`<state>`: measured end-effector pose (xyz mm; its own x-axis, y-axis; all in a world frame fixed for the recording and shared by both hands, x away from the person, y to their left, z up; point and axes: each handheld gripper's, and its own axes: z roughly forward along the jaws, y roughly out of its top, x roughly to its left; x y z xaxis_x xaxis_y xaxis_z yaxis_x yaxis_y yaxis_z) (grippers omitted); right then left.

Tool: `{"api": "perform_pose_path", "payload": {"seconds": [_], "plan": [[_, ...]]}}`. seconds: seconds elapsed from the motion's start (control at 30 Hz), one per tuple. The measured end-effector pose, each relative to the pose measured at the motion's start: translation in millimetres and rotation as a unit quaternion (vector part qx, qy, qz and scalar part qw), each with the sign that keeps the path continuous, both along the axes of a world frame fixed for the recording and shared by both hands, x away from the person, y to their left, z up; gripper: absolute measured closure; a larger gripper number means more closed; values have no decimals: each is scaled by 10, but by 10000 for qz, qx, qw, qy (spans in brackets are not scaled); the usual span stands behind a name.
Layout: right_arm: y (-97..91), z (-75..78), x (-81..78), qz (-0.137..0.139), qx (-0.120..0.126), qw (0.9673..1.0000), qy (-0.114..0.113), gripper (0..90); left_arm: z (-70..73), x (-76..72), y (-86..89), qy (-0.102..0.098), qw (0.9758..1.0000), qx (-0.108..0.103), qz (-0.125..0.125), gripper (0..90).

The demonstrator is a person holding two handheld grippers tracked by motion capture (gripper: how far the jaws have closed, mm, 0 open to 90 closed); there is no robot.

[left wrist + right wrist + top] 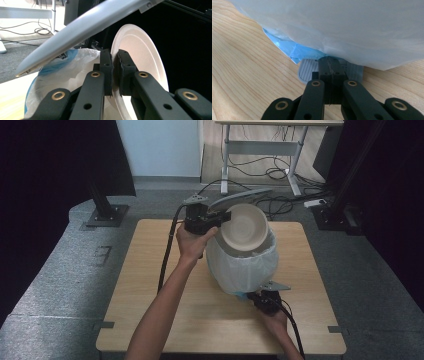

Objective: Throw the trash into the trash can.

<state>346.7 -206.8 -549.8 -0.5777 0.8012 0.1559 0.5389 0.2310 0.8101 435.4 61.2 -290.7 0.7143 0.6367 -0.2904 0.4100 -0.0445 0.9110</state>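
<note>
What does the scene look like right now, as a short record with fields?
Setting: wooden table
Bin: pedal bin lined with a white bag over a blue one, lid raised
Left gripper: shut on the rim of a white paper plate, held on edge above the bin's opening
Right gripper: fingers shut, pressing down on the bin's grey pedal
Plate status: not yet dropped into the bin
</note>
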Motion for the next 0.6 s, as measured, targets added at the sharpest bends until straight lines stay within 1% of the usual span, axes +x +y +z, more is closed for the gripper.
{"api": "perform_pose_path", "payload": {"seconds": [0.13,0.27,0.5,0.6], "plan": [[0,0,0,-1,3,10000,4,895,-18,38,-4,9,10000,-15,51,841],[1,1,-2,-3,-5,10000,2,895,-32,62,-13,29,10000,15,77,840],[2,1,-2,-4,-5,10000,0,895,-44,63,-29,37,9999,33,108,837],[-1,0,-3,3,10,10000,13,895,-54,70,-33,78,9999,-6,84,835]]}}
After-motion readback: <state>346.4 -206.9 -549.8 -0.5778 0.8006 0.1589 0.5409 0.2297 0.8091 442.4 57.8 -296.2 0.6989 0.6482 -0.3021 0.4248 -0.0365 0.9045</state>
